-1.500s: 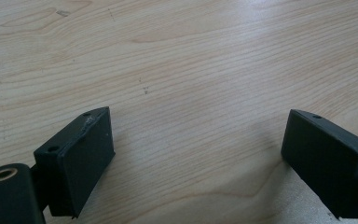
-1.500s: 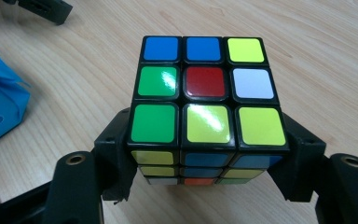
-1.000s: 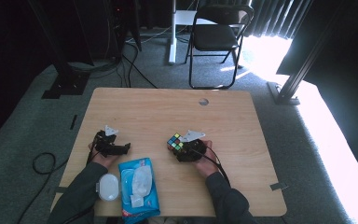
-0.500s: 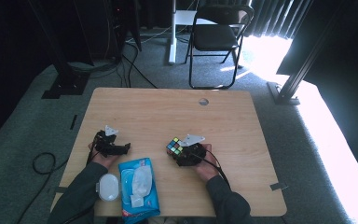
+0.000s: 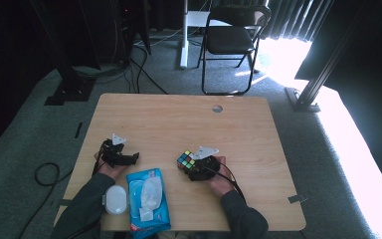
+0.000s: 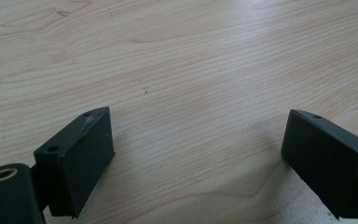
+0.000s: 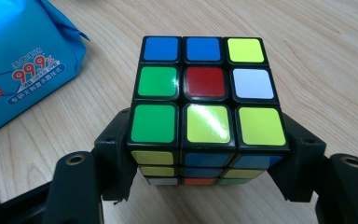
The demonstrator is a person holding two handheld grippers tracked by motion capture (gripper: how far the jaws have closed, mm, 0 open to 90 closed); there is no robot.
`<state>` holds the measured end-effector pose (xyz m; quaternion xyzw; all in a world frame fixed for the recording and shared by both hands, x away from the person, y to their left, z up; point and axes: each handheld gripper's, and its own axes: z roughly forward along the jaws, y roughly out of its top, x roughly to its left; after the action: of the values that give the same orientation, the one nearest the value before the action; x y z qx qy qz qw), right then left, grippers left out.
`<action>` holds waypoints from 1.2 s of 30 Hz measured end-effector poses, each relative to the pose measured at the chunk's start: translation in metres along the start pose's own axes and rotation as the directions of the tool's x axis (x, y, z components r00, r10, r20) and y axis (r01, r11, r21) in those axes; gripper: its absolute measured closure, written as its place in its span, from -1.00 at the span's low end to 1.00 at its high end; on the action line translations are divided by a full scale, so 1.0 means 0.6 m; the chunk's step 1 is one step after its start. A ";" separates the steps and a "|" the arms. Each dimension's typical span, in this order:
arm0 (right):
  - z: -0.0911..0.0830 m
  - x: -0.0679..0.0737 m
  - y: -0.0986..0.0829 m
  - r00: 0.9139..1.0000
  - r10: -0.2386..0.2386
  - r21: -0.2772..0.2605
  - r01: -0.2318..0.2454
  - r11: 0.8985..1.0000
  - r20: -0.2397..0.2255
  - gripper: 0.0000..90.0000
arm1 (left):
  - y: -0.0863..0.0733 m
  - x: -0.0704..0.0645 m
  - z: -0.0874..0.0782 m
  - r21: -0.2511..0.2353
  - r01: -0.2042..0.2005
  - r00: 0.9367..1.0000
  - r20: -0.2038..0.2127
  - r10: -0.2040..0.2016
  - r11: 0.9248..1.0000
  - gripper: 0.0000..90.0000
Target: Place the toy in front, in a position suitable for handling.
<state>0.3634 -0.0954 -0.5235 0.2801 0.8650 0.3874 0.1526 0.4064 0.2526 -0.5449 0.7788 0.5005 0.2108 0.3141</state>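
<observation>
Pale wooden table (image 5: 238, 124) stands on grey carpet, with a black folding chair (image 5: 231, 35) beyond its far edge and bright light falling on the floor at the right. A person's forearms come in over the near edge, each hand holding a black two-jaw gripper.

Right gripper (image 5: 193, 167), a little right of the middle of the near edge, is clamped on a puzzle cube (image 5: 185, 160). In the right gripper view its two jaws press against opposite sides of the cube (image 7: 205, 105), low on its near part, so most of the cube juts out past the jaw tips. The top face shows blue, yellow, green, red and white stickers.

Left gripper (image 5: 129, 159) rests close to the near left corner, well apart from the cube. Its jaws are spread wide with nothing between them; in the left gripper view bare wood grain (image 6: 177, 84) lies in the gap.

Between the two forearms, at the near edge, lies a blue pack of wet wipes (image 5: 146, 199). A white round lid (image 5: 115, 199) sits just beside it on the left.
</observation>
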 end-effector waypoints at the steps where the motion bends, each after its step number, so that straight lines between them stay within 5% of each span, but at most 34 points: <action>1: 0.000 0.000 0.000 1.000 0.002 0.001 -0.002 1.000 0.000 -0.24 | 0.000 0.000 0.000 0.000 -0.001 1.000 0.000 0.001 1.000 -0.80; 24: 0.008 -0.016 -0.009 0.999 0.045 0.010 -0.045 0.999 -0.006 -0.26 | 0.000 0.000 0.000 0.000 -0.001 1.000 0.000 0.001 1.000 -0.80; 36: 0.009 -0.022 -0.030 0.997 0.075 0.051 -0.075 0.996 0.000 -0.46 | -0.002 0.005 -0.004 -0.008 -0.003 1.000 0.003 0.003 1.000 -0.67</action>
<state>0.3697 -0.1099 -0.5399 0.3159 0.8635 0.3710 0.1301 0.4053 0.2565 -0.5440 0.7787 0.4979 0.2122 0.3174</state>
